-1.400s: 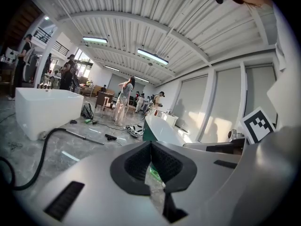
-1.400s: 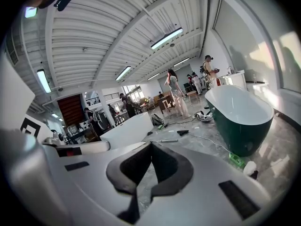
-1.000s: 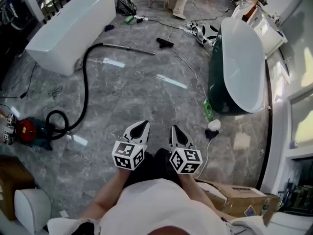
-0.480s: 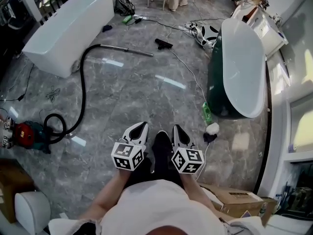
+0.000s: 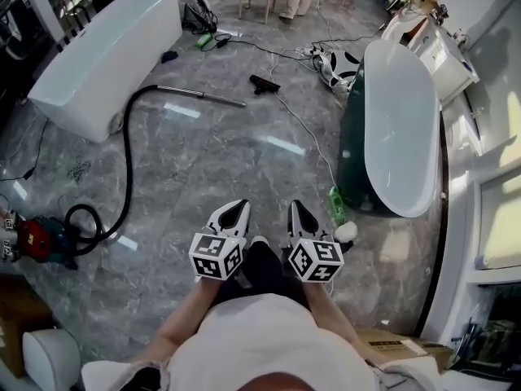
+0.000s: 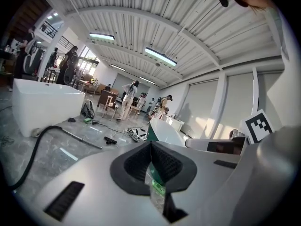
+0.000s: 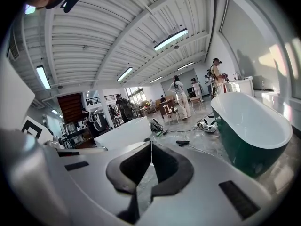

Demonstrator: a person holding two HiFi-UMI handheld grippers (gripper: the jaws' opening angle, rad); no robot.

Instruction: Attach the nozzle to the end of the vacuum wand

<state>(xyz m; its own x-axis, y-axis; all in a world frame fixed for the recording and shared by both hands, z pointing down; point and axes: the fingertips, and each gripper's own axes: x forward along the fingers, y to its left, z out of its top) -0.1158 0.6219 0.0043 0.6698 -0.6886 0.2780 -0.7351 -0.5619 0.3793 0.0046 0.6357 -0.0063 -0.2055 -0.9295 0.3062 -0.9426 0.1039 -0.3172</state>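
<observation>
Both hand-held grippers have been carried forward over the last second, side by side. The floor has slid towards the person in the head view, so the wand and nozzle now lie closer than before, though still well ahead.

The left hand-held gripper has its jaws closed together with nothing between them. The right hand-held gripper is closed and empty too. They sit just beside each other, low in the head view, pointing ahead and slightly down.

The wand lies flat on the grey marble floor, its free end pointing right. The black nozzle lies just past that end, apart from it, with a thin cable running by. A black hose curves from the wand's other end back to a red vacuum at the left edge.

A white bathtub stands left of the wand. A green bathtub stands on the right, with a green bottle on the floor at its near end. People stand at the far side of the room.
</observation>
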